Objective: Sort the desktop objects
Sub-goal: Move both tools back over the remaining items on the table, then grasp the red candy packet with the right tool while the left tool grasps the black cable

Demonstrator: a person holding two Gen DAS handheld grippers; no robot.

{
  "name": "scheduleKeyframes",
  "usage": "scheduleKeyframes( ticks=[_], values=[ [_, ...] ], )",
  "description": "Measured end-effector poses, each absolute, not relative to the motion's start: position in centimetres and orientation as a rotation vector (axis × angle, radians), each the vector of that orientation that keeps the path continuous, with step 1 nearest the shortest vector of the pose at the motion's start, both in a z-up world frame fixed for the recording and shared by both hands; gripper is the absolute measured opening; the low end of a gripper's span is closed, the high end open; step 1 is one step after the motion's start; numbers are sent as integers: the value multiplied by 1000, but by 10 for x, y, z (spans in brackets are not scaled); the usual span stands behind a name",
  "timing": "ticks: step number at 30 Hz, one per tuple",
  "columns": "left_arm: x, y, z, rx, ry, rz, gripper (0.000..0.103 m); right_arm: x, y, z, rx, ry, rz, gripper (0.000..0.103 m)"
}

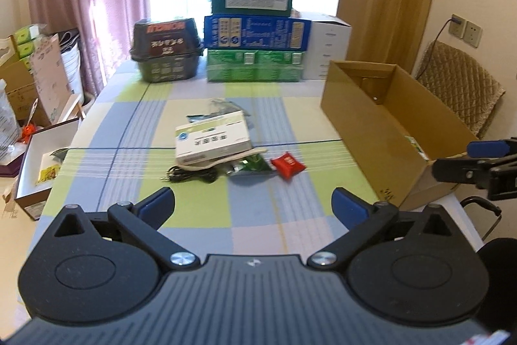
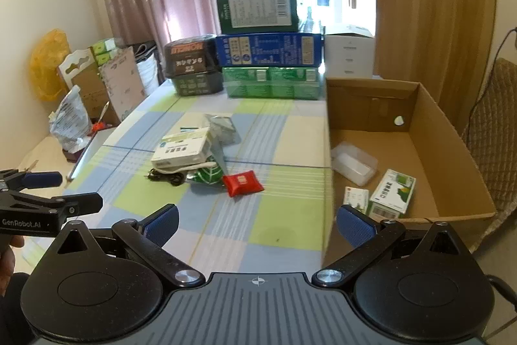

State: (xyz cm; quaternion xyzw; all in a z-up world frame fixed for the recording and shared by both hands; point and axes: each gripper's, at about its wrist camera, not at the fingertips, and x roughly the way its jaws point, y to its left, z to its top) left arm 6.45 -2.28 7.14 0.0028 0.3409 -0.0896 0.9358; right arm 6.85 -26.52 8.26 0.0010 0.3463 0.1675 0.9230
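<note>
Your fingers [image 1: 158,207] on the left gripper [image 1: 253,207] are spread wide with nothing between them, and the right gripper [image 2: 257,223] stands just as wide and empty. Both hover over a checked tablecloth [image 1: 200,212]. In the middle of the table lies a small pile: a white box [image 1: 211,136] resting on a black cable [image 1: 190,175], with a green packet [image 1: 250,165] and a red pouch [image 1: 287,164] just beside it. To the right stands an open cardboard box [image 2: 452,138] holding a clear plastic tray [image 2: 353,162] and two small cartons [image 2: 392,191]. Stacked boxes [image 1: 255,31] line the far edge.
</note>
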Motion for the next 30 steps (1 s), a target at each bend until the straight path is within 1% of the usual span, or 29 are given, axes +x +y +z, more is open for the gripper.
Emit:
scheduleKeyframes(
  ticks=[16,24,30],
  values=[
    [75,17,53,49,729,-156,101,80,-225,60,-70,740,421,101],
    [95,32,35,79,762,-184,101,100,-211,36,-86,770,440,101],
    [120,41,16,161,787,-226,101,124,-201,15,-113,785,449,101]
  ],
)
